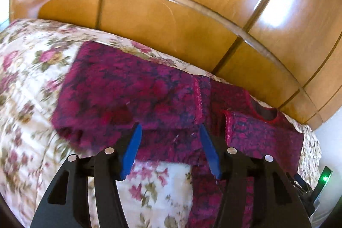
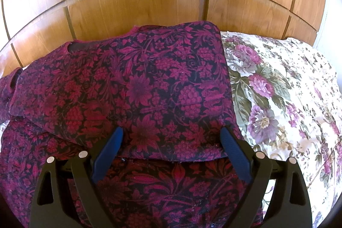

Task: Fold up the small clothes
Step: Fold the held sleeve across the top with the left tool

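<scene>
A magenta-and-black floral knit garment (image 2: 136, 87) lies folded on the flower-print bedspread (image 2: 277, 99), wooden panelled wall (image 2: 139, 8) beyond; both left hand-held gripper (image 1: 170, 131) and right hand-held gripper (image 2: 172, 136), angled downward, gape empty above it.

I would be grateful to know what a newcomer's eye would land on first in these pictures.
The magenta and dark floral garment, partly folded, spreads over the cream floral bedspread. Behind the bed stands a glossy wooden panelled wall. Both the left gripper and the right gripper hang open over the fabric, blue fingers apart.
</scene>
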The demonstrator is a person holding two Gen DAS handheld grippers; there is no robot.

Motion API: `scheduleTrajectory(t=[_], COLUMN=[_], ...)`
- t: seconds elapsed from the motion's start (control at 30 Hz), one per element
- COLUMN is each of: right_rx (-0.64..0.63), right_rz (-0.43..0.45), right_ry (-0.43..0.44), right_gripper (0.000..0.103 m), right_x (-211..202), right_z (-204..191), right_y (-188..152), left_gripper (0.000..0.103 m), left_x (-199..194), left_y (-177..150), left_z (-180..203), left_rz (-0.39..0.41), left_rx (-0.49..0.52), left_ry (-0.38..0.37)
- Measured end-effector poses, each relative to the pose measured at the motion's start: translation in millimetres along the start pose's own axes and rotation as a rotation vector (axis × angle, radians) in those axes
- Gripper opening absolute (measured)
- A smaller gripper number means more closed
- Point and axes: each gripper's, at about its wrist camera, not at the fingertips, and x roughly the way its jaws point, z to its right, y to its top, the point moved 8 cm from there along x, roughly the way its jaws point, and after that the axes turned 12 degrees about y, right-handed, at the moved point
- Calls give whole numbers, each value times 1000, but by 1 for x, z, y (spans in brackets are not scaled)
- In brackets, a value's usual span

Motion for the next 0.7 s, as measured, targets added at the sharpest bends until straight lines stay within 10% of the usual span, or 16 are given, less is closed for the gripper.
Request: scheduleTrajectory(t=[0.13, 0.27, 0.47, 0.7], right_rx=[3, -32, -133, -142], right_rz=[41, 85, -98, -258], right_ry=[-22, 212, 594, 682], right_gripper=[91, 90, 83, 70], right_x=[-17, -36, -8, 69], right_z=[-6, -77, -227, -334], right_y=[16, 48, 60, 74], left_gripper=[55, 55, 55, 55], left_x=[-21, -25, -6, 2], left_y=[-21, -54, -80, -85], left_z=[-9, -15, -32, -43], left_rz=[20, 9, -47, -55], left_rx=[-19, 18, 4, -38], left_ry=[-7, 5, 32, 3])
